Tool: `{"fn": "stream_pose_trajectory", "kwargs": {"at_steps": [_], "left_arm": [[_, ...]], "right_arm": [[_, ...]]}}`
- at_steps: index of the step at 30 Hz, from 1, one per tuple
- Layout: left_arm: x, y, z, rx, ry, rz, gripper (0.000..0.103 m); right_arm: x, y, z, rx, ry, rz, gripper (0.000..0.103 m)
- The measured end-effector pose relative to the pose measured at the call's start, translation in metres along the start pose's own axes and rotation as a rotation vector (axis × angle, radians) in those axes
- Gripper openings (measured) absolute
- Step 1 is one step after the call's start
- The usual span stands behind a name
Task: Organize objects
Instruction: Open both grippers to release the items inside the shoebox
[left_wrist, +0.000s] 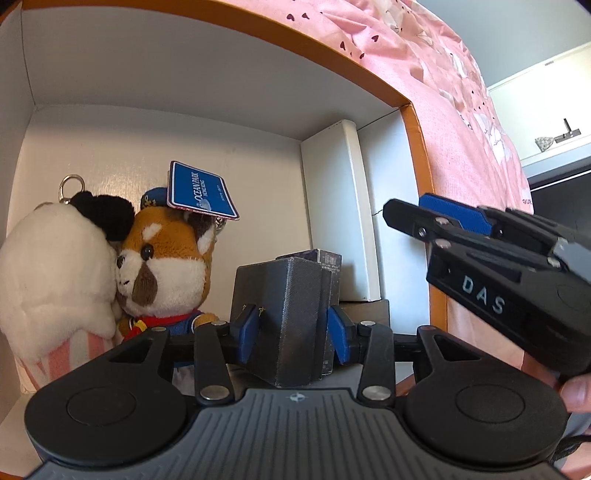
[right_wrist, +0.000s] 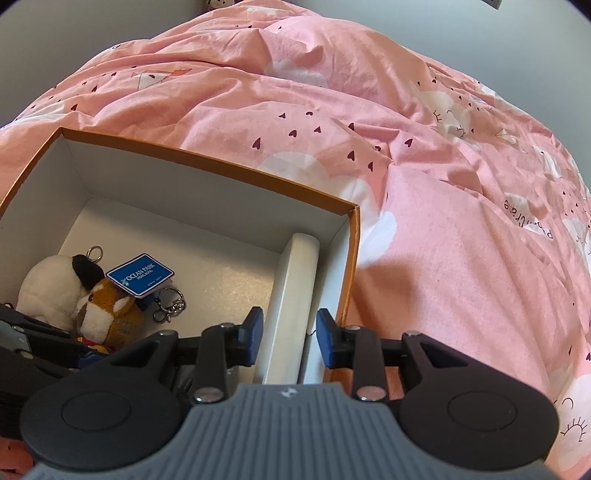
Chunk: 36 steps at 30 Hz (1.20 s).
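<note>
both plushes (left_wrist: 110, 266), white case (right_wrist: 291, 295) and dark grey box (left_wrist: 284, 317) are in the orange box (right_wrist: 207, 162). left gripper (left_wrist: 291, 330) spread around grey box, pads clear; right gripper (right_wrist: 290, 332) spread, straddling case. bedspread looks clear, nearly done.

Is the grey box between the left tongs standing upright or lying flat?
Upright: the grey box stands on end on the floor of the orange box, taller than wide, beside the plush fox.

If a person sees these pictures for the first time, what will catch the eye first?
Probably the pink bedsheet with small hearts, which fills most of the right wrist view. Next, the orange-edged box lying on it, with two plush toys at its left side: a white one and a brown fox-like one carrying a blue tag. A grey box stands between the left gripper's pads.
</note>
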<state>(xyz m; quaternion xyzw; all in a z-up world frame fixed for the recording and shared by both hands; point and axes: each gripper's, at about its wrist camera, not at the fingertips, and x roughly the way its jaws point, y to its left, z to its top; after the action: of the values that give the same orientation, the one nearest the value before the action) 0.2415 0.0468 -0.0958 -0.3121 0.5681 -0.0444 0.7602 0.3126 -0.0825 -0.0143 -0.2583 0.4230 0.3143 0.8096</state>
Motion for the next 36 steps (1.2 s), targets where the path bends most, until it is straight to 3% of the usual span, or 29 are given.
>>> {"fn": "stream_pose_trajectory", "kwargs": {"at_steps": [6,9,16,23,27,32,36], "left_arm": [[0.002,0.015,0.002,-0.157,0.001,-0.054,0.047],[0.002,0.018,0.002,-0.179,-0.005,-0.067,0.046],[-0.009,0.005,0.001,-0.067,-0.043,-0.04,0.05],[-0.055,-0.016,-0.016,0.11,-0.155,-0.006,0.05],[-0.082,-0.024,-0.034,0.189,-0.186,-0.031,0.05],[-0.105,-0.027,-0.057,0.241,-0.203,-0.029,0.05],[-0.115,-0.019,-0.079,0.229,-0.209,-0.032,0.05]], "right_arm": [[-0.003,-0.002,-0.007,0.013,0.012,0.059,0.032],[-0.003,-0.002,-0.01,0.026,0.022,0.09,0.031],[-0.018,-0.002,-0.022,0.045,0.005,0.111,0.032],[-0.047,-0.011,-0.04,0.147,-0.053,0.162,0.034],[-0.067,-0.012,-0.055,0.216,-0.099,0.207,0.036],[-0.088,-0.007,-0.077,0.264,-0.158,0.214,0.036],[-0.096,0.0,-0.097,0.31,-0.156,0.259,0.036]]}}
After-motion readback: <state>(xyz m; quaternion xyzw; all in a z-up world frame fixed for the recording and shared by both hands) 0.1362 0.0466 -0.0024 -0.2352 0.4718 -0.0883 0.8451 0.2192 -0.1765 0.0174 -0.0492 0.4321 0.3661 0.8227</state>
